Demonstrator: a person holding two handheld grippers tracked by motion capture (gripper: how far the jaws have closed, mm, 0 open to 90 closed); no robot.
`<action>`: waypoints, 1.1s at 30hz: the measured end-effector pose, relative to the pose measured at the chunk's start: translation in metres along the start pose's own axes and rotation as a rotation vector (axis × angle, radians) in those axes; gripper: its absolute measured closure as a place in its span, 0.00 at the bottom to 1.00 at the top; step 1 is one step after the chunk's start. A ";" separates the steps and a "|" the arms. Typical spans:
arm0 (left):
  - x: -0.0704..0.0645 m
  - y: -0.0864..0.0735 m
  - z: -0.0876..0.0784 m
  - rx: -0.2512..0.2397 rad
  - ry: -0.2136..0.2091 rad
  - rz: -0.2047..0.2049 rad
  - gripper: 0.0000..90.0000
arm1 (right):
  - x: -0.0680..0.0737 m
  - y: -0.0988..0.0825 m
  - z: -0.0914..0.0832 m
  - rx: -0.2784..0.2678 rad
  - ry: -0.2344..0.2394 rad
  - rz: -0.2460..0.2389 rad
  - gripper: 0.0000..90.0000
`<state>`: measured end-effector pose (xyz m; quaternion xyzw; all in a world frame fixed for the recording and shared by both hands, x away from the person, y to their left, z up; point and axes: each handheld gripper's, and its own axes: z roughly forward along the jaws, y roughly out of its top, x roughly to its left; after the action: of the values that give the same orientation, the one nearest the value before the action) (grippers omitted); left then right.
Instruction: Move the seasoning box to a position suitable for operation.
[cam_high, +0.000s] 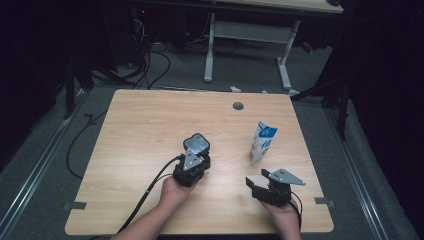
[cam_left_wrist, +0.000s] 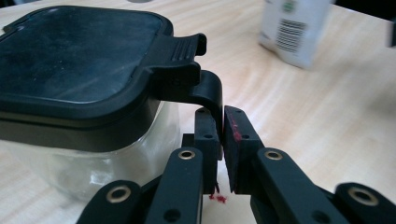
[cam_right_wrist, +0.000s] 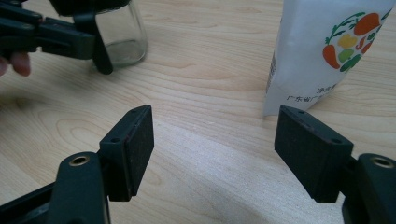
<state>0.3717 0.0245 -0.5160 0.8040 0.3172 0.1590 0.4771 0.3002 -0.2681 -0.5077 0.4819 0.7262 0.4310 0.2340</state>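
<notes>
We are observing a wooden surface (cam_high: 140, 130) with a person working at its near edge, one gripper in each hand. The left gripper (cam_high: 192, 167) is sitting near the middle of the surface, just on the near side of a clear glass jar (cam_high: 196, 145) with a black lid (cam_left_wrist: 74, 56). In the left gripper view, the fingers (cam_left_wrist: 208, 135) are clenching on the black latch tab (cam_left_wrist: 210, 93) that is hanging down from the lid's edge; the pads are pressing the tab from both sides. The jar is standing upright on the surface, and the lid is sitting on top of it.

The right gripper (cam_high: 270, 190) is resting at the near right of the surface, well apart from the jar. In the right gripper view, its fingers (cam_right_wrist: 135, 144) are standing released and wide, with bare wood between them.

A white carton (cam_high: 262, 142) with blue print is standing upright to the right of the jar, just beyond the right gripper. We are noting fruit and vegetable artwork on its side in the right gripper view.
</notes>
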 end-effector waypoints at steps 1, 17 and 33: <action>-0.003 -0.001 -0.002 0.000 -0.008 0.008 0.94 | 0.000 0.000 0.000 0.001 0.000 0.000 0.32; -0.033 -0.017 -0.038 -0.024 -0.070 0.076 0.79 | 0.000 -0.001 0.000 0.006 -0.008 -0.005 0.32; 0.028 -0.026 -0.041 0.033 0.130 -0.066 1.00 | 0.003 -0.001 0.000 -0.001 -0.018 -0.022 0.39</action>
<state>0.3603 0.0794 -0.5198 0.7888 0.3765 0.1901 0.4471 0.2981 -0.2660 -0.5086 0.4776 0.7292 0.4242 0.2455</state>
